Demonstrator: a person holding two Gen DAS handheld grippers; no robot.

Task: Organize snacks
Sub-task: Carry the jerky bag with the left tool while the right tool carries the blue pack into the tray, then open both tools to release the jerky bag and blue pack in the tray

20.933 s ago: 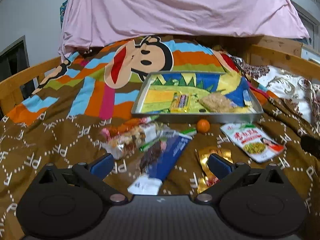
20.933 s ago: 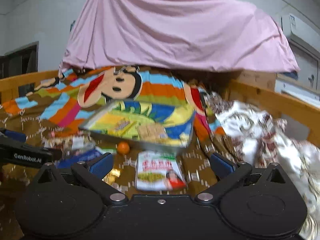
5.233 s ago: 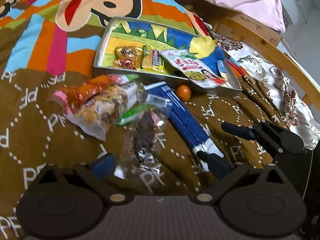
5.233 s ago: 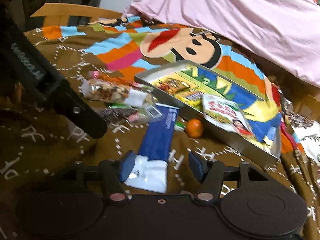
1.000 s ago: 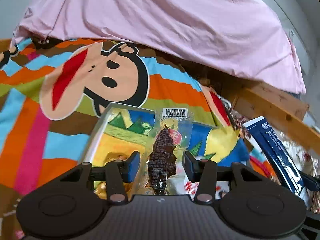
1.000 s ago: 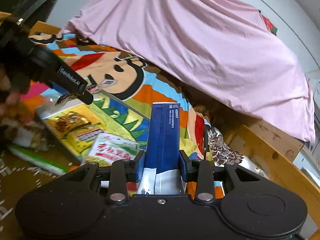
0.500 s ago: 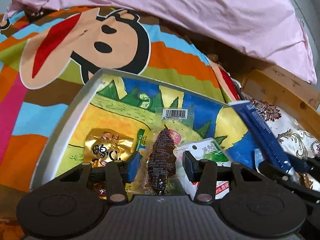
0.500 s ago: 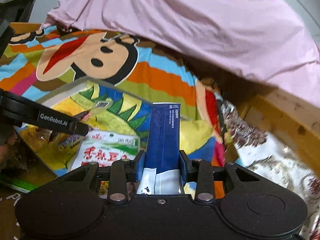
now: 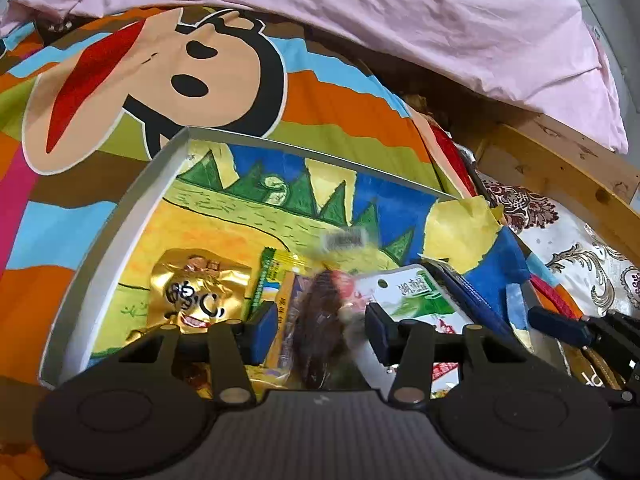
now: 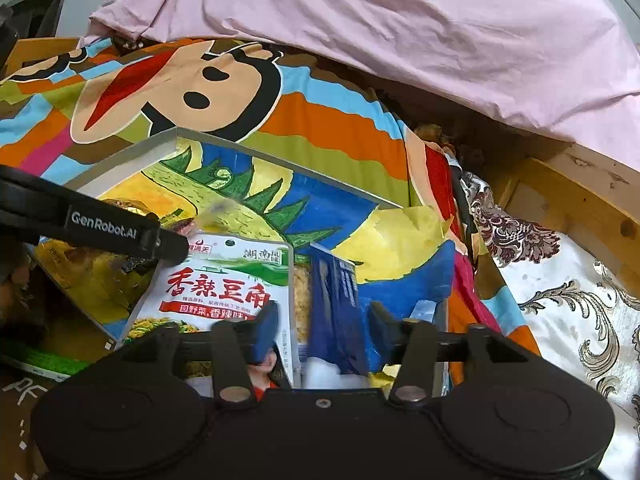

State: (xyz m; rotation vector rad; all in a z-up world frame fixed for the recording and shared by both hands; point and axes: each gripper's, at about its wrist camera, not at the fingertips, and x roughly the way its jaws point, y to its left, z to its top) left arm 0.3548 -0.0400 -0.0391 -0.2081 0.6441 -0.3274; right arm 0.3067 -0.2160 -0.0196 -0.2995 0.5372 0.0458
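On the bed, the grey tray with its painted lining collects the snacks, so both grippers hover over it. Toward the tray's left edge lie a gold foil packet and a yellow-green bar. The left gripper has its jaws spread, and the blurred clear packet of dark dried snack sits loose between them, apparently dropping in. Next comes the white spicy bean pouch, lying flat. Nearest the tray's right edge, the right gripper has jaws spread around the navy blue packet, seemingly just let go
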